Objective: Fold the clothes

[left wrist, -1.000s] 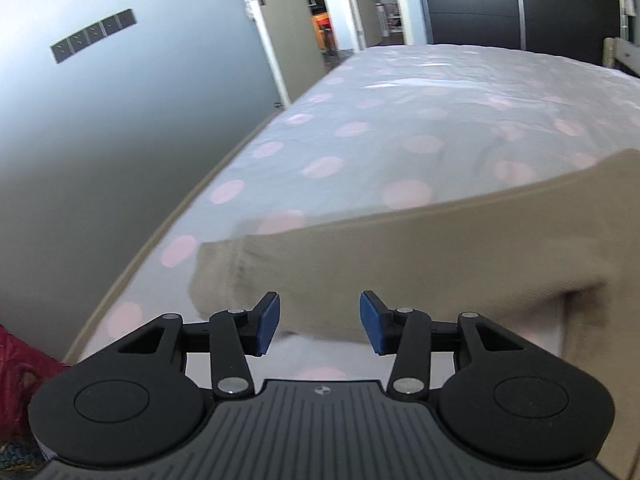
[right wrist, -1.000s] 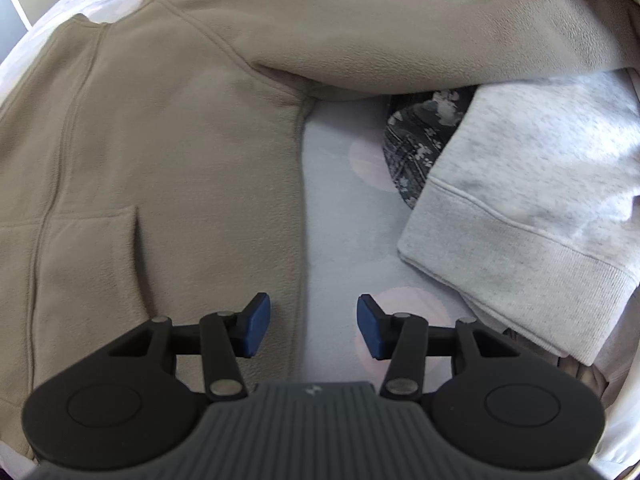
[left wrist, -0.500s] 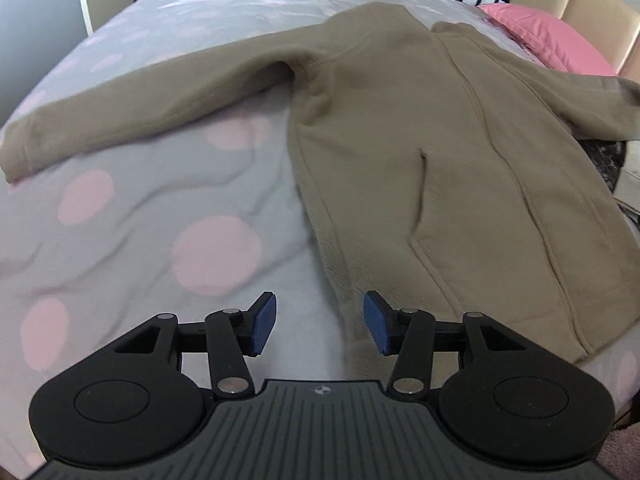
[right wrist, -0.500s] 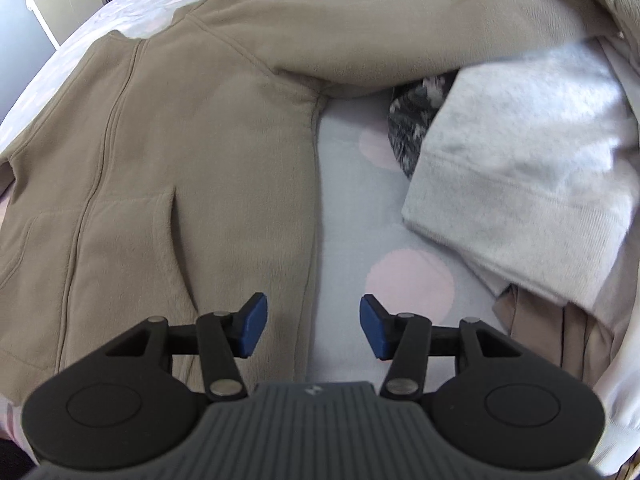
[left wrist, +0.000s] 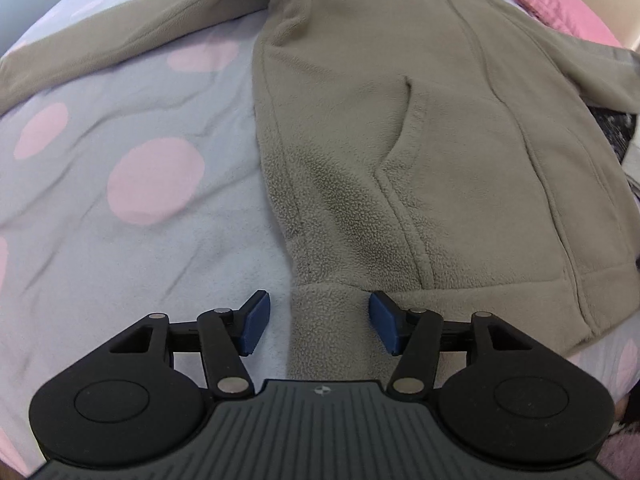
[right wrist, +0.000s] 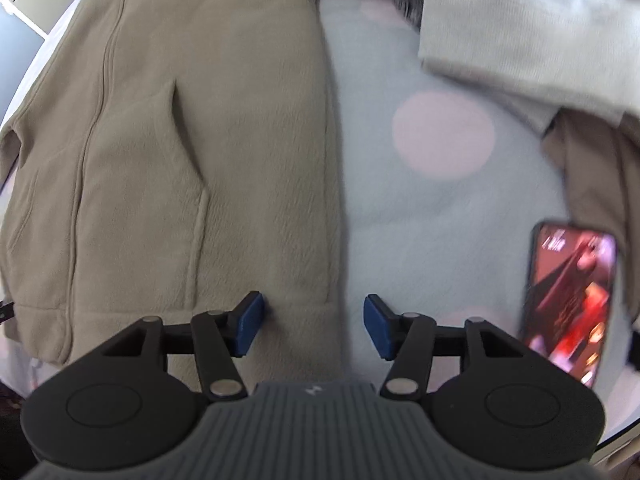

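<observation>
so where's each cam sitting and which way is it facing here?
Left wrist: on the left gripper, looking steeply down at the tan fleece jacket's hem corner and spotted bedsheet; its open blue-padded fingers straddle the hem edge.
Right wrist: on the right gripper, looking steeply down at the jacket's other bottom corner, a lit phone and a grey sweatshirt; jaws open over the edge.
Shared: the jacket and the sheet; both jaws have just been opening.

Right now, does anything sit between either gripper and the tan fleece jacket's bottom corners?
Nothing visible does. The left gripper and right gripper each have open jaws straddling a hem corner of the jacket. The phone lies off to the side.
</observation>
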A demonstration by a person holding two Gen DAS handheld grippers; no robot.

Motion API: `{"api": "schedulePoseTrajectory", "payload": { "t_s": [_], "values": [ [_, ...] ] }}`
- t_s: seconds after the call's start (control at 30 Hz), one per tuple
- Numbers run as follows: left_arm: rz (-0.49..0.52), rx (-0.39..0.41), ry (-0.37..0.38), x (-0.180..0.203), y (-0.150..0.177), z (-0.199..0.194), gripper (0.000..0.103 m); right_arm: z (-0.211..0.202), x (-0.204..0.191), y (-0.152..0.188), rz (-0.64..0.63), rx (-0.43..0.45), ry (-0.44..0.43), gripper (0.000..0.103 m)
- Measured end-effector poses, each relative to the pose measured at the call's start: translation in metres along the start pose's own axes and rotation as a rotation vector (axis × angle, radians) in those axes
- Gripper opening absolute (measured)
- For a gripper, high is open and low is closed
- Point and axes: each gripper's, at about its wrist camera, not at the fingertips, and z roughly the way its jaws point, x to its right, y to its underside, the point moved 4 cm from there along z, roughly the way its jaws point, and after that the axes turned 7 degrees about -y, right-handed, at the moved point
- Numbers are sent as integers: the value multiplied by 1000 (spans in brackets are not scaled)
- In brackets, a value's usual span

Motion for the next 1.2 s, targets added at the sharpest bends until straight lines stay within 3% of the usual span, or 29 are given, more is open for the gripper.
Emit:
{"api": "schedulePoseTrajectory", "payload": {
  "t_s": [0.1,0.2,0.27,0.43,0.57,0.7,0.9,1.07,1.2],
  "values": [
    [-15,-15,-8,2,-1,4,56,8,-12,7,-73,10,41,58],
    [-23,-29,-36,8,-3,5,55,13,-23,10,-124,20,57,43],
    [-14,-25,-51,16,-3,2,39,13,-32,12,-172,22,76,34],
    [-4,20,-120,28,0,-16,18,1,-42,18,-221,60,111,18],
    [-114,35,-24,8,-17,-53,15,-38,-44,8,-200,82,54,16],
    [-125,85,46,3,-40,-112,15,-91,-66,-16,-190,136,1,15],
    [-36,79,31,20,-53,-179,15,-165,-96,-25,-329,189,82,15],
    [98,12,-18,45,-34,-200,15,-183,-107,6,-478,127,179,14],
    [207,-60,-63,61,-3,-190,15,-180,-96,37,-522,54,197,14]
  ]
}}
